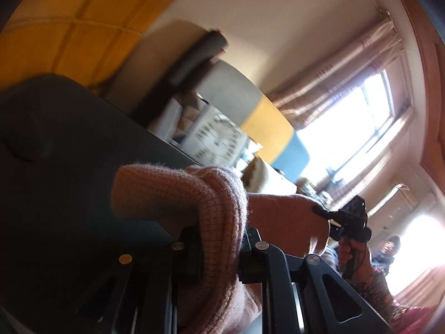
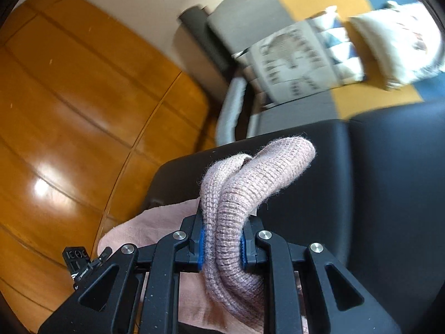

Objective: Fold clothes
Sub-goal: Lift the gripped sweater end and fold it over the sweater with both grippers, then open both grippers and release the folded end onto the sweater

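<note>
A pink knitted garment (image 1: pixel 194 200) hangs between my two grippers above a black padded surface (image 1: pixel 69 139). My left gripper (image 1: pixel 219 247) is shut on a thick ribbed edge of it, which bulges over the jaws. In the right wrist view my right gripper (image 2: pixel 222 243) is shut on another ribbed fold of the pink garment (image 2: pixel 250 178), pinched between blue pads (image 2: pixel 200 246). The thinner pink cloth (image 2: pixel 144 231) trails down to the left. The right gripper (image 1: pixel 349 220) also shows in the left wrist view, held in a hand (image 1: pixel 354 256).
A sofa (image 2: pixel 306 0) in grey, yellow and blue carries printed cushions (image 2: pixel 294 58). A wooden floor (image 2: pixel 69 111) lies left of the black surface (image 2: pixel 389 181). A bright window with curtains (image 1: pixel 358 128) is on the right. Another person (image 1: pixel 389 247) sits far right.
</note>
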`<state>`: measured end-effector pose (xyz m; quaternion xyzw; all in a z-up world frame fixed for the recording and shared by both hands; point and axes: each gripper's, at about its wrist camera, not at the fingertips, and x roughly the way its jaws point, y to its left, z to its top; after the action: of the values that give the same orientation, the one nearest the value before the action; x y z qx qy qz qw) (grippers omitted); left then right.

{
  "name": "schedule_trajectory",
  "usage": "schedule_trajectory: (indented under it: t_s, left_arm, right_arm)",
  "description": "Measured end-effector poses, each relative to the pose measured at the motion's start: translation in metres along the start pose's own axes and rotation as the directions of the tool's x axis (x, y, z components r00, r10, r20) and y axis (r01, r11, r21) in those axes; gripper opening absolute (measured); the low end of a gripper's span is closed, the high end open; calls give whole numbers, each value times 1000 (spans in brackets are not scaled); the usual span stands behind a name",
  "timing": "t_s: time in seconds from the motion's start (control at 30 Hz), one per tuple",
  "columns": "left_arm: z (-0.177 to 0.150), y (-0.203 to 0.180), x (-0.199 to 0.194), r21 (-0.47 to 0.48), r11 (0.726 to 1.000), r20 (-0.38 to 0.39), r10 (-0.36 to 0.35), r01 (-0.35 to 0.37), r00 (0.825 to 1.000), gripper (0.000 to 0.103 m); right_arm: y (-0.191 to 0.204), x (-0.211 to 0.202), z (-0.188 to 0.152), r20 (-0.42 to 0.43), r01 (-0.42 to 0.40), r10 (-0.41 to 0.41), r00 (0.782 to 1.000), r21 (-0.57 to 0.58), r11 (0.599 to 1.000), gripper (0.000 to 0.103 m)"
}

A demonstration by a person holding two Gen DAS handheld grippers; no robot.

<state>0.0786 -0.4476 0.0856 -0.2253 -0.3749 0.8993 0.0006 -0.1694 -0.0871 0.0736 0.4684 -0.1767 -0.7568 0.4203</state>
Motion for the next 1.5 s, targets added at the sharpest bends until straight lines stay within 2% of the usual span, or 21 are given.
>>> schedule_trajectory:
  t_s: [0.1, 0.2, 0.3, 0.4, 0.53, 0.6, 0.77, 0.93, 1.0, 1.07, 1.1, 1.17, 1.3, 1.37, 1.43, 1.5]
  left_arm:
    - [8, 28, -30, -30, 998, 61, 62, -61, 996, 16]
    - [14, 59, -57, -83, 989, 119, 128, -119, 985, 16]
    - [19, 86, -83, -111, 978, 186, 196, -178, 963, 16]
    - [19, 110, -103, -133, 960, 251, 273, -246, 929, 16]
    - [16, 151, -113, -188, 920, 285, 385, -343, 878, 16]
    - [14, 181, -112, -251, 896, 274, 428, -366, 861, 16]
    - [1, 244, -106, -386, 845, 235, 479, -371, 846, 17]
    - [-19, 278, -98, -434, 810, 187, 509, -395, 840, 18]
    - [-23, 283, -96, -437, 804, 179, 516, -402, 838, 23]
    - [-26, 287, -93, -443, 800, 171, 519, -405, 838, 25]
    - [-26, 290, -92, -449, 797, 166, 517, -402, 840, 27]
    - [-27, 294, -93, -466, 796, 160, 506, -388, 847, 28]
    - [-34, 294, -101, -498, 792, 166, 486, -353, 858, 28]
    - [-36, 291, -106, -503, 781, 173, 509, -369, 843, 28]
    - [-39, 281, -114, -496, 765, 187, 556, -410, 810, 28]
    - [-38, 268, -122, -472, 758, 229, 598, -450, 768, 27]
  right_arm:
    - [37, 61, 12, -59, -41, 39, 997, -36, 999, 19]
    - [67, 119, 22, -118, -70, 63, 991, -52, 996, 19]
    - [98, 179, 31, -170, -90, 75, 983, -78, 993, 19]
    - [128, 237, 40, -209, -102, 74, 975, -128, 987, 19]
    - [160, 312, 45, -255, -73, 15, 967, -219, 973, 19]
    - [164, 342, 47, -267, -52, -16, 964, -245, 968, 19]
    - [156, 401, 51, -272, 47, -138, 952, -314, 948, 19]
    - [122, 426, 51, -280, 134, -224, 933, -308, 942, 23]
    - [110, 434, 49, -284, 169, -257, 924, -300, 939, 33]
    - [99, 440, 45, -295, 178, -263, 918, -287, 941, 37]
    - [95, 442, 44, -298, 177, -261, 918, -281, 943, 44]
    - [90, 442, 45, -298, 176, -256, 920, -271, 946, 50]
    - [87, 424, 54, -241, 200, -265, 934, -263, 944, 50]
    - [91, 409, 60, -171, 235, -291, 941, -284, 930, 50]
    - [103, 395, 60, -90, 288, -339, 936, -354, 890, 50]
    - [119, 386, 49, -47, 261, -312, 949, -436, 861, 50]
